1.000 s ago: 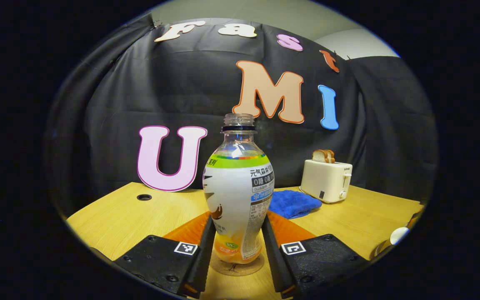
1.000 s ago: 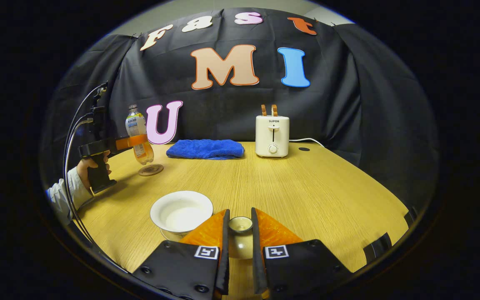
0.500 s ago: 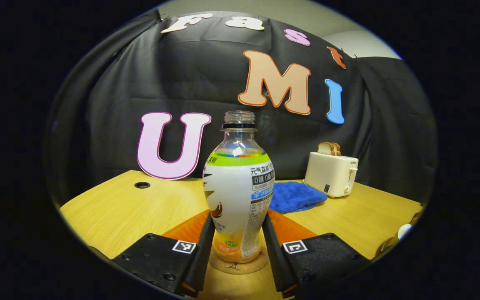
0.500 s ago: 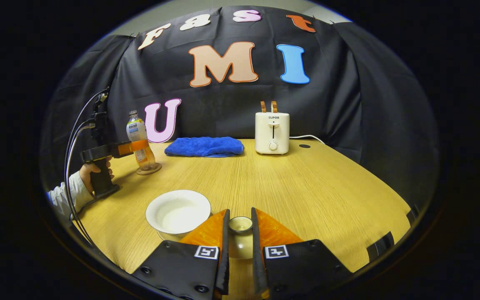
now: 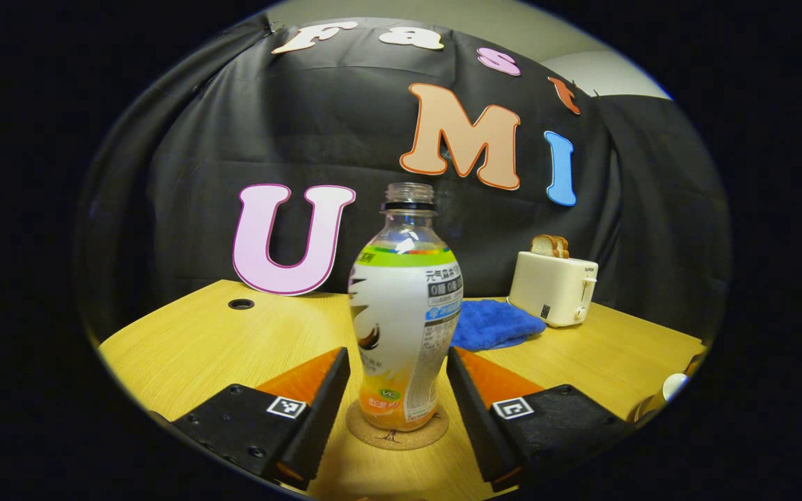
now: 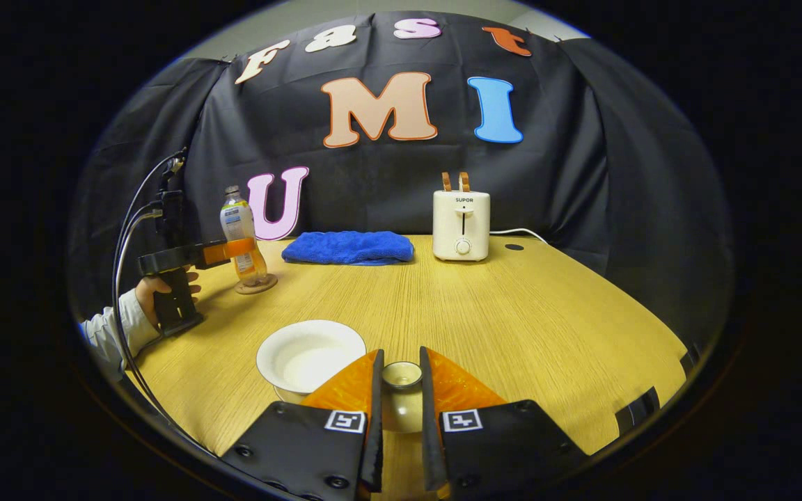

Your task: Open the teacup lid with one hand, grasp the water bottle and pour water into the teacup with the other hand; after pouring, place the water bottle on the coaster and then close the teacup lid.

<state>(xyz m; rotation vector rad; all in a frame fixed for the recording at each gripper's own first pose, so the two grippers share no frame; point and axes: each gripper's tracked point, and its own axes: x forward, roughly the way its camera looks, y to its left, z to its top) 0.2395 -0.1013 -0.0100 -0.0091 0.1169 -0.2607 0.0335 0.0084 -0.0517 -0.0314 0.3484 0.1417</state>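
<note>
The capless water bottle [image 5: 404,327] stands upright on the round cork coaster [image 5: 397,430]. My left gripper [image 5: 397,358] is open, one finger on either side of the bottle with a gap to each. The right gripper view shows the same bottle [image 6: 241,236] on the coaster [image 6: 256,285] at the far left, with the left gripper [image 6: 234,249] around it and a hand [image 6: 164,285] holding that gripper. My right gripper [image 6: 401,356] is shut on the knob of the teacup lid [image 6: 402,390]. The uncovered white teacup [image 6: 303,327] sits just left of it.
A white toaster [image 6: 461,226] with bread slices stands at the back of the wooden table [image 6: 512,320]. A folded blue towel [image 6: 349,247] lies left of it. Cables [image 6: 126,229] hang from the left gripper. The table has a small round hole [image 5: 241,304] near the back.
The left gripper has lowered the bottle onto the coaster and opened, letting go of it. The right gripper still holds the lid in the same place.
</note>
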